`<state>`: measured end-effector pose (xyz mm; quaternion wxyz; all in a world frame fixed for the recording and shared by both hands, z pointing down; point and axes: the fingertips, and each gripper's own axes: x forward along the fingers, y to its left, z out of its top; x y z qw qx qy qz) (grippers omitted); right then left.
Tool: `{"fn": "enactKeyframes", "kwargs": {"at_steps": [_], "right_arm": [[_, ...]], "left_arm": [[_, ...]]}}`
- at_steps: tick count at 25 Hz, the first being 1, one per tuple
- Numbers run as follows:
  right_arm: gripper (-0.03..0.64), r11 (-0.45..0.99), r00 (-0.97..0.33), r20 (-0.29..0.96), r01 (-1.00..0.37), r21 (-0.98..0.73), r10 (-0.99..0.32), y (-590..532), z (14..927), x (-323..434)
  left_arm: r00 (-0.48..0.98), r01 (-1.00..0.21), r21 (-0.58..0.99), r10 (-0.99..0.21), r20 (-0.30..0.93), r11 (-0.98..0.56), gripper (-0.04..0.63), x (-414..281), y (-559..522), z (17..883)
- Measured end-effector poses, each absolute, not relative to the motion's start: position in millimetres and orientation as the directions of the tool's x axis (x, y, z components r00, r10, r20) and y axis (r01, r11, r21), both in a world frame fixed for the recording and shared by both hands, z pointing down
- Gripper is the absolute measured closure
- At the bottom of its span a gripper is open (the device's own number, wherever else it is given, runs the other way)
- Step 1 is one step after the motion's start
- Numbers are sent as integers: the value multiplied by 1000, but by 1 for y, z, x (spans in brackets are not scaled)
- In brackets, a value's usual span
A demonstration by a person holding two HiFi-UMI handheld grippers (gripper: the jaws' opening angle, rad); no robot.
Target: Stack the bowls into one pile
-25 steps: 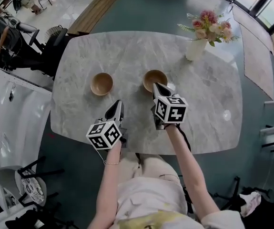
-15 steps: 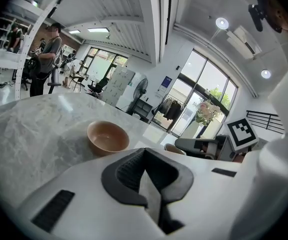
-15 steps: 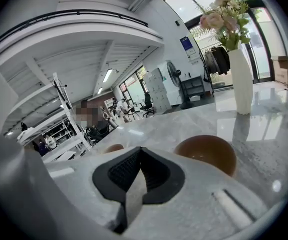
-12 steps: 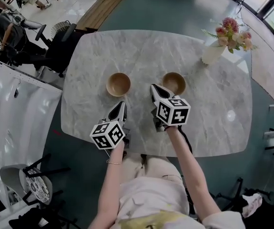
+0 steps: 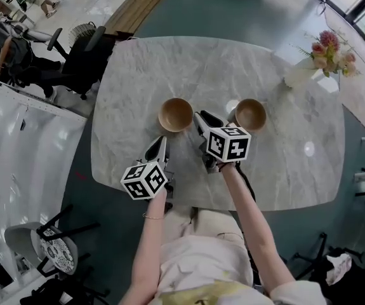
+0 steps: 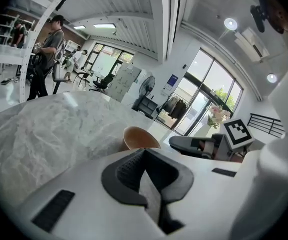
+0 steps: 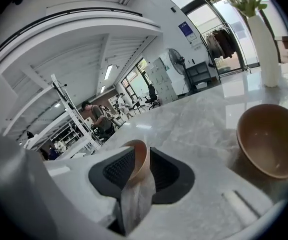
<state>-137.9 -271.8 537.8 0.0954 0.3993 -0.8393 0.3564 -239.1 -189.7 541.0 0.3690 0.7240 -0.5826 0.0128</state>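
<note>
Two wooden bowls stand apart on the marble table [image 5: 169,62]: the left bowl [image 5: 175,114] and the right bowl [image 5: 250,115]. My right gripper [image 5: 199,117] points at the left bowl's right rim, and its jaws are opening. In the right gripper view the left bowl [image 7: 137,164] shows in the narrow gap of that gripper [image 7: 141,151], with no pad pressing on it, and the right bowl [image 7: 271,139] lies off to the right. My left gripper [image 5: 160,142] is shut and empty, just short of the left bowl [image 6: 140,138], its pads meeting [image 6: 144,152].
A white vase of flowers [image 5: 309,65] stands at the table's far right. Bare marble lies around and beyond the bowls. Chairs and people [image 5: 7,40] are off the far left of the table, away from my arms.
My right gripper has gone from the right bowl leftward to the left bowl's rim. The left gripper has edged forward toward the left bowl. Neither bowl has moved.
</note>
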Motion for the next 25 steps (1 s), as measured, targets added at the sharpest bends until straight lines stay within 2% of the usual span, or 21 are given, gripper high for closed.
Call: {"fn": "enactKeyframes", "kwargs": {"at_steps": [6,16,22,25], "right_arm": [[471,395,-653,461,-744,-539,-601,-283,550,-160],[465,282,-603,568,-783,-554,-560,-287,583,-171],[496,234,-578,597,-798,-555,-556,-292,588,-169],[562,231,-552,619,-820,-523,-559,-294,589,-166]], "left_arm": [[334,-849,526,-823,459,-51,595,-258,-196,549],[356,-843,535,-805,474,-58,595,-269,-199,561],[351,-846,531,-804,481,-52,595,-272,-201,562],[347,-847,530,-806,480,-49,595,-272,-200,561]]}}
